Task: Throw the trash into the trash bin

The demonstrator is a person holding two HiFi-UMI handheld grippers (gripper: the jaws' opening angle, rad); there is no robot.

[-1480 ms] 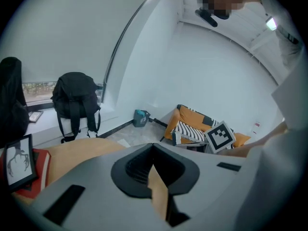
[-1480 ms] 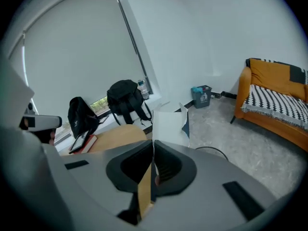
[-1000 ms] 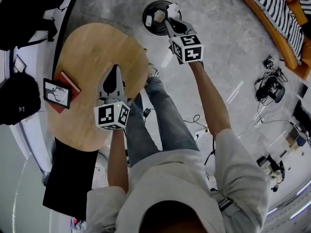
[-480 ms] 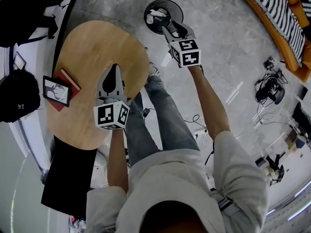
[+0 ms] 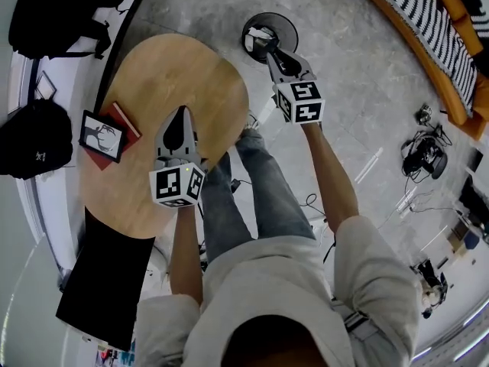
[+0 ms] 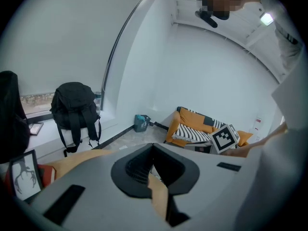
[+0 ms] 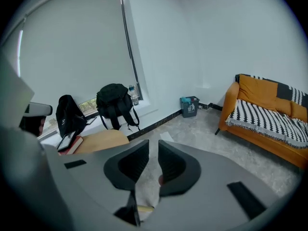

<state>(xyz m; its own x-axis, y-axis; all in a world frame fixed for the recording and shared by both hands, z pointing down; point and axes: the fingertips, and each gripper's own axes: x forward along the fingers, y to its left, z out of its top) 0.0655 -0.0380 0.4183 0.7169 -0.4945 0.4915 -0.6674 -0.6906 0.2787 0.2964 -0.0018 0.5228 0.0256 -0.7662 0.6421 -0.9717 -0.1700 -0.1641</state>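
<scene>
Jaws of our right gripper (image 5: pixel 270 50) have just been closing to a narrow, empty gap; the trash (image 5: pixel 260 35) lies in the trash bin (image 5: pixel 290 25) just beyond them. Our left gripper (image 5: pixel 182 115), jaws pressed together on nothing, hangs farther away over the table (image 5: pixel 145 75).

Oval wooden table (image 5: pixel 164 82): a red book (image 5: pixel 128 121) lies at its left edge, with a framed tablet (image 5: pixel 102 137) resting on top (the screen shows a dark drawing).

Grey polished floor (image 5: pixel 367 75): a round black trash bin (image 5: pixel 269 33) stands just past the table's far end. A tangle of cables (image 5: pixel 420 147) lies well to the right, and an orange sofa (image 5: pixel 435 21) runs along the far edge.

White window ledge (image 5: pixel 19 90): two black backpacks (image 5: pixel 65 14).
</scene>
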